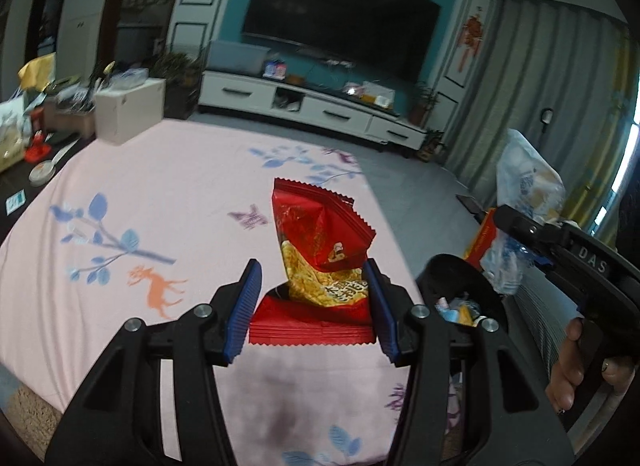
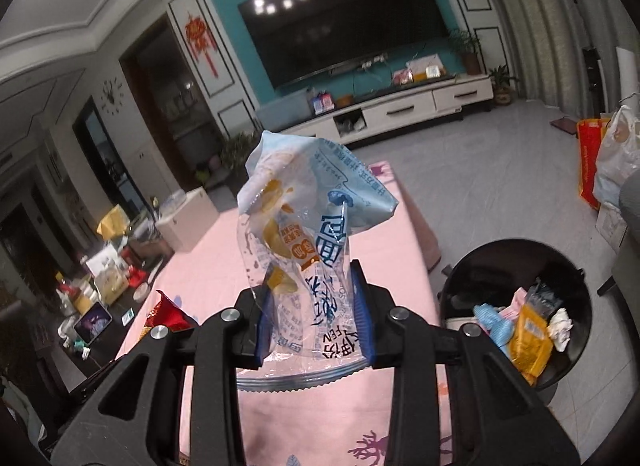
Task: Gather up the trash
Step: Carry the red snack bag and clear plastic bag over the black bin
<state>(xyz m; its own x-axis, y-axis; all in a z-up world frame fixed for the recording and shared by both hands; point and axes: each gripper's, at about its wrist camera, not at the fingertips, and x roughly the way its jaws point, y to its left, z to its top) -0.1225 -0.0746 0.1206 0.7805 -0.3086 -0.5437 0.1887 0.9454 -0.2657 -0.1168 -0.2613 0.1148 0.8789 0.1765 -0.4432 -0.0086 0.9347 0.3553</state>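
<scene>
Two grippers holding snack wrappers above a pink tablecloth (image 1: 160, 193).
Left gripper (image 1: 312, 306) pinches a red bag (image 1: 316, 234); right gripper (image 2: 316, 318) pinches a blue wrapper (image 2: 308, 201) near the bin (image 2: 480, 266).

Teal wall (image 2: 236, 49) behind a large dark television (image 2: 344, 17), ceiling lights reflected in the screen. Low white cabinet (image 2: 404, 109) beneath, potted plants (image 2: 466, 47) at one end. Red knot ornaments (image 2: 200, 39) on white panelled walls. Grey tiled floor (image 2: 500, 169). Grey curtains (image 1: 560, 85) at right. Clock (image 2: 112, 95) on left wall.
</scene>
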